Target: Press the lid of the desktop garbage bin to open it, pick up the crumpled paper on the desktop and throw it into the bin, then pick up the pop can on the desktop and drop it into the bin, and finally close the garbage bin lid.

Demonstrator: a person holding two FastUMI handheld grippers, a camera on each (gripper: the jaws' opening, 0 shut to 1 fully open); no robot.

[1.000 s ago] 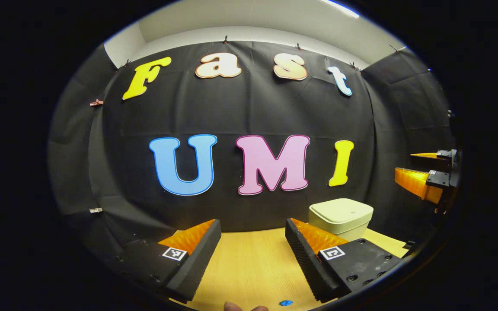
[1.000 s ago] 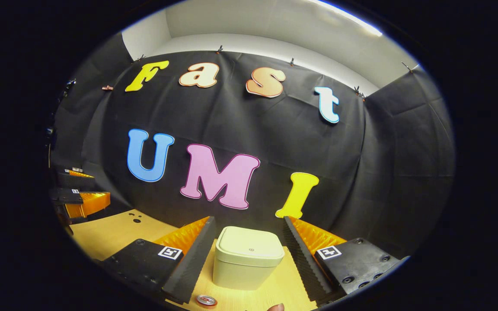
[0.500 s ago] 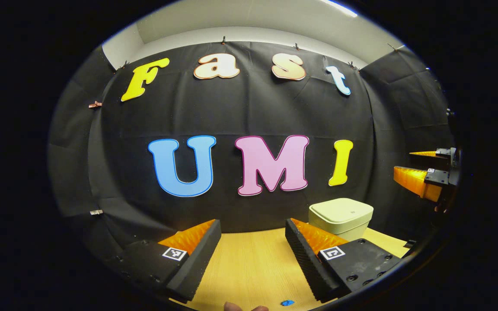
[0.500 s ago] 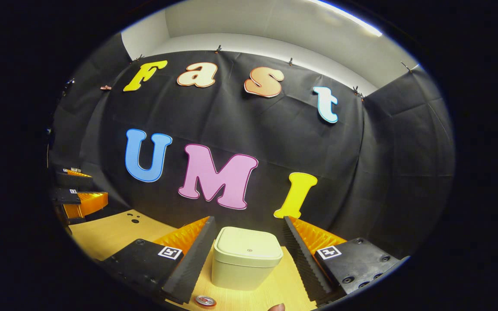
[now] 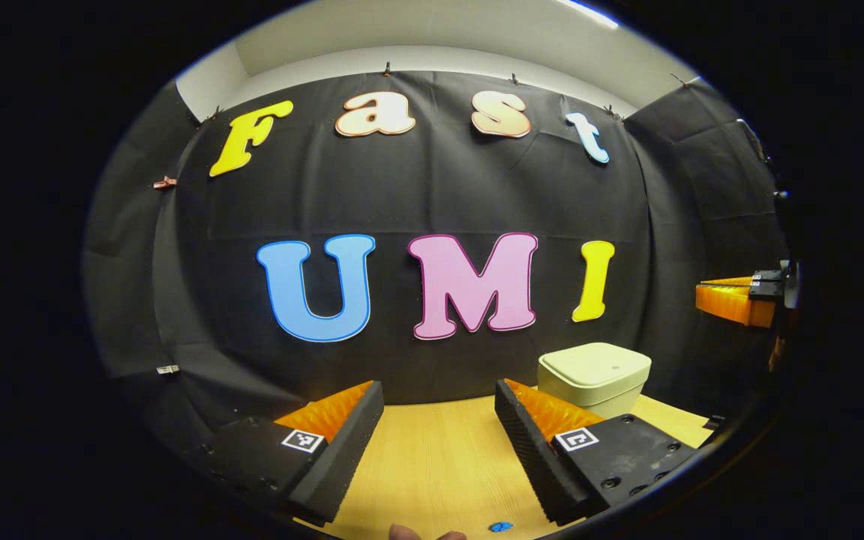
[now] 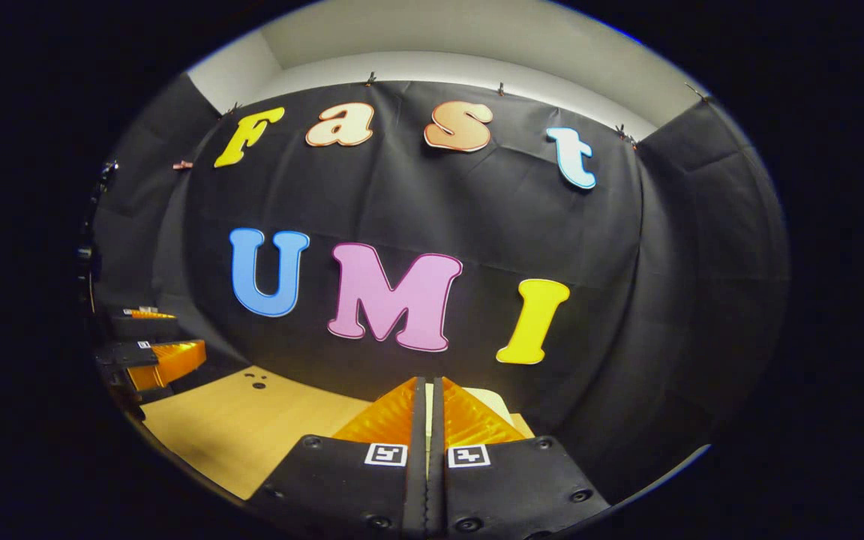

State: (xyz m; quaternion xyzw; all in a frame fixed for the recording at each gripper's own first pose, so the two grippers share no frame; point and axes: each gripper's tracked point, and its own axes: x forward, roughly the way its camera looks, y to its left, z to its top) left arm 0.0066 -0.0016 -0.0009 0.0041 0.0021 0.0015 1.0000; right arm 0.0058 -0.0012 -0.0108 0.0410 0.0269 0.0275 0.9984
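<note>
We hold two grippers over one wooden table [image 5: 432, 457]. In the left gripper view, the left gripper [image 5: 439, 401] hangs with its two fingers spread wide and nothing between them. One bin [image 5: 594, 377] stands at the far right of the table near the black wall, its lid down. A small blue speck [image 5: 500, 526] lies on the near edge of the table, and beside it what may be a fingertip [image 5: 402, 532], though the rim is too dim to be sure. At the far right edge the right gripper [image 5: 736, 300] shows in the air, above the bin and to its right.

In the right gripper view, the right gripper [image 6: 428, 397] has its two fingers pressed together, gripping nothing. A pale sliver of the bin [image 6: 493, 401] peeks out just behind them. The left gripper [image 6: 158, 352] sits at the far left, its fingers apart.
</note>
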